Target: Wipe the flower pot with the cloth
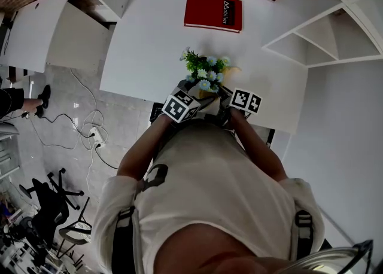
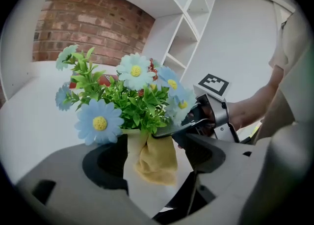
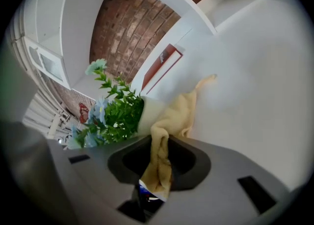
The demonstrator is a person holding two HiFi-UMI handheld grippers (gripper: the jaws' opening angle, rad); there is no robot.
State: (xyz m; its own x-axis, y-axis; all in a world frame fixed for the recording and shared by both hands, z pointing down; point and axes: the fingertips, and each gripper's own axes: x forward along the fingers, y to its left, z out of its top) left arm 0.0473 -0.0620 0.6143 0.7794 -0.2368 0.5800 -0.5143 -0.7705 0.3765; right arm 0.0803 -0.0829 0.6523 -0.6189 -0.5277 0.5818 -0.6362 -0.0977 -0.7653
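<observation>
A white flower pot (image 2: 140,180) with blue daisies and green leaves (image 1: 203,70) stands near the front edge of the white table (image 1: 149,39). My left gripper (image 2: 147,182) has its jaws on either side of the pot's body and grips it; its marker cube (image 1: 179,106) shows just left of the flowers. A yellow cloth (image 3: 169,121) lies against the pot's side (image 3: 149,111) and runs down into my right gripper (image 3: 157,172), which is shut on it. In the left gripper view the cloth (image 2: 157,157) hangs over the pot below the leaves, with the right gripper (image 2: 196,120) close beside it.
A red book (image 1: 213,11) lies at the back of the table. White shelves (image 1: 323,33) stand to the right, with a brick wall behind. Cables (image 1: 90,129) and an office chair (image 1: 54,201) are on the floor to the left.
</observation>
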